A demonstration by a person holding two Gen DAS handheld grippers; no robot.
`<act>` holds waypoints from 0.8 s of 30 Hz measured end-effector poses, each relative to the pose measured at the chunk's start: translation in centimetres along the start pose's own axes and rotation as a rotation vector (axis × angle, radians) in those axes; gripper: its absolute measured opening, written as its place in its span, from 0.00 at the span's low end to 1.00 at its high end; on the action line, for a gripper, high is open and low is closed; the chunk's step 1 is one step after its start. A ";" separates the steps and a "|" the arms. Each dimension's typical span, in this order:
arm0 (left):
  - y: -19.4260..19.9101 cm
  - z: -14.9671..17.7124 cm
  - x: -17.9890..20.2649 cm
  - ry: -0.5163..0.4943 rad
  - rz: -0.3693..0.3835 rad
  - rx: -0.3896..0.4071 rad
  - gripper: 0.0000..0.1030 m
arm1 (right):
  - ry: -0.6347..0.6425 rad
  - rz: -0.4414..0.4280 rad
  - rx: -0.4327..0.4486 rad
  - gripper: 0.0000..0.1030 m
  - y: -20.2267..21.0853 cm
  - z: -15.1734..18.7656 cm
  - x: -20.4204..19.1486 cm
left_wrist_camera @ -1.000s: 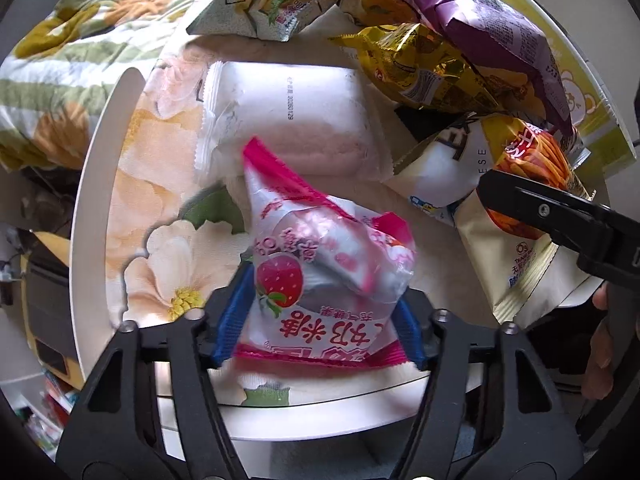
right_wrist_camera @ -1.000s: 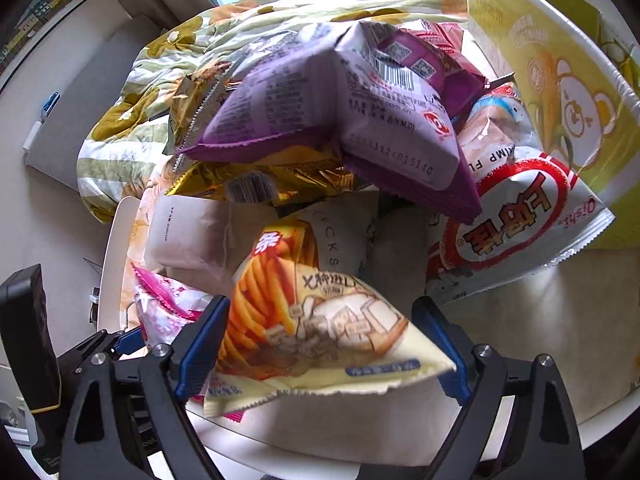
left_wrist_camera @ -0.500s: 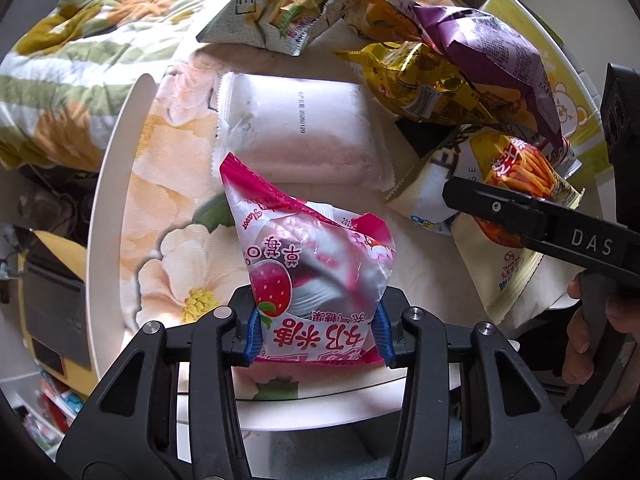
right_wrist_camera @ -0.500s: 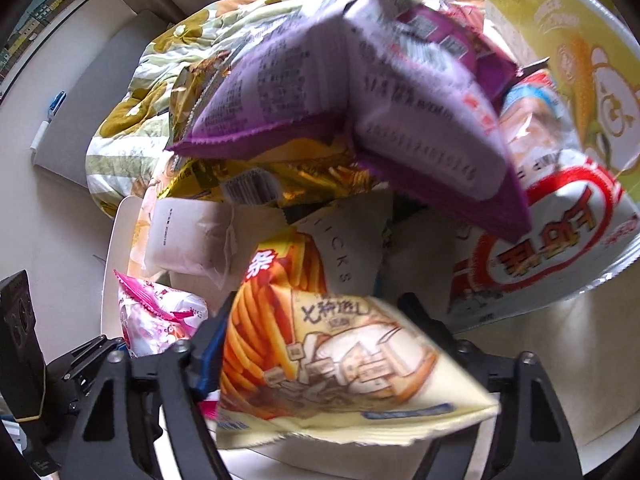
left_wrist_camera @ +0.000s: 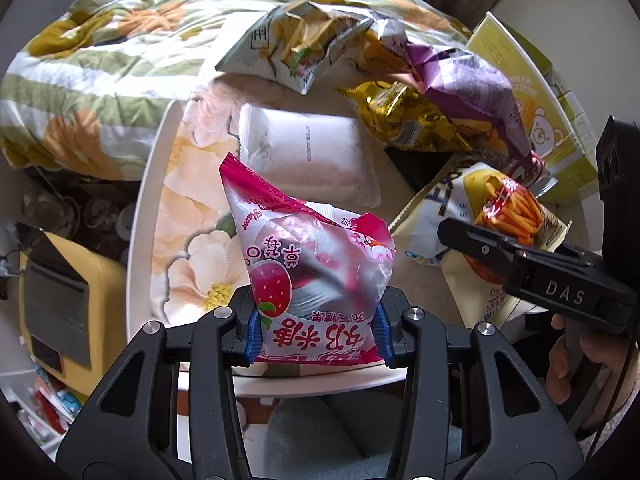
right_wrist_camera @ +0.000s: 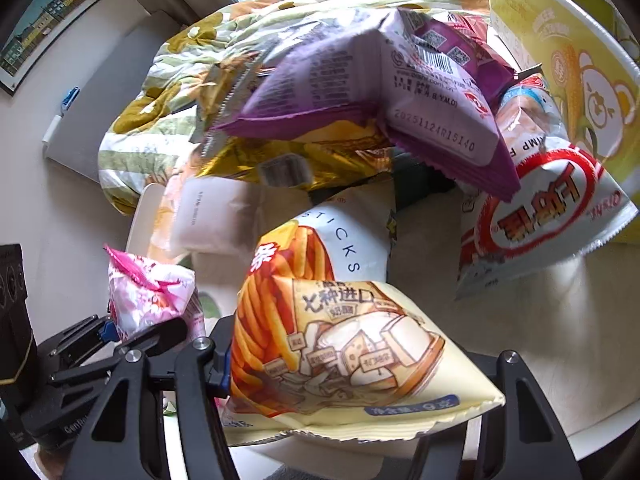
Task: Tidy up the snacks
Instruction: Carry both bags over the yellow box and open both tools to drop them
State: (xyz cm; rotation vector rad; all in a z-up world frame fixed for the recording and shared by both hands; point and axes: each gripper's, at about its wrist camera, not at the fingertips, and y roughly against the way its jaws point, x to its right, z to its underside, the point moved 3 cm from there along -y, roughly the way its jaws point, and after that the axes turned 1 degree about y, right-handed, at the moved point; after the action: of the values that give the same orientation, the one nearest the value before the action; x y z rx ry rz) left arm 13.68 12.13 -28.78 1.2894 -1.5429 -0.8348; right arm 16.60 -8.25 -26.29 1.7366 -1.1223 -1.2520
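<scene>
Inspection of the left wrist view found the left tongs clamped on the pink strawberry packet, both blue pads pressed into its lower sides. The packet stood upright over the near edge of the round counter, which carried a floral print. Beyond it lay a white packet flat on the counter, with a gold bag and a purple bag heaped further back and a pale green-printed bag at the far rim. A yellow box with a bear print stood at the right. A floral quilt lay behind the counter. The right tongs entered from the right, gripping the cheese-stick bag.

From the right wrist view, the right tongs were clamped on the cheese-stick bag, held above the near counter edge. The purple bag sat atop the pile, with a red-and-white shrimp-chip bag to its right. The pink strawberry packet and left tongs appeared at lower left.
</scene>
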 end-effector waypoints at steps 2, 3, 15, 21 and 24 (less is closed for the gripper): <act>1.1 -0.1 0.0 -0.001 -0.006 0.020 0.38 | 0.003 -0.005 0.009 0.56 0.7 0.3 -0.3; 1.7 -0.2 0.1 -0.003 -0.010 0.031 0.38 | 0.003 -0.007 0.014 0.56 1.2 0.4 -0.5; 8.7 -3.4 4.9 -0.068 0.050 0.155 0.38 | -0.036 -0.030 0.185 0.56 11.5 0.8 0.7; 11.0 -6.4 10.9 -0.104 0.088 0.232 0.38 | -0.041 0.008 0.302 0.56 17.4 -1.3 4.7; 11.5 -8.3 14.7 -0.117 0.115 0.261 0.38 | -0.040 0.034 0.347 0.56 20.2 -2.5 7.6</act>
State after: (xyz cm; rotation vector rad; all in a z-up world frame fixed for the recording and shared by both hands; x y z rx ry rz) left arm 17.29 0.81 -12.15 1.3397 -1.8497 -0.6612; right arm 15.33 -22.68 -10.06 1.9384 -1.4557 -1.1248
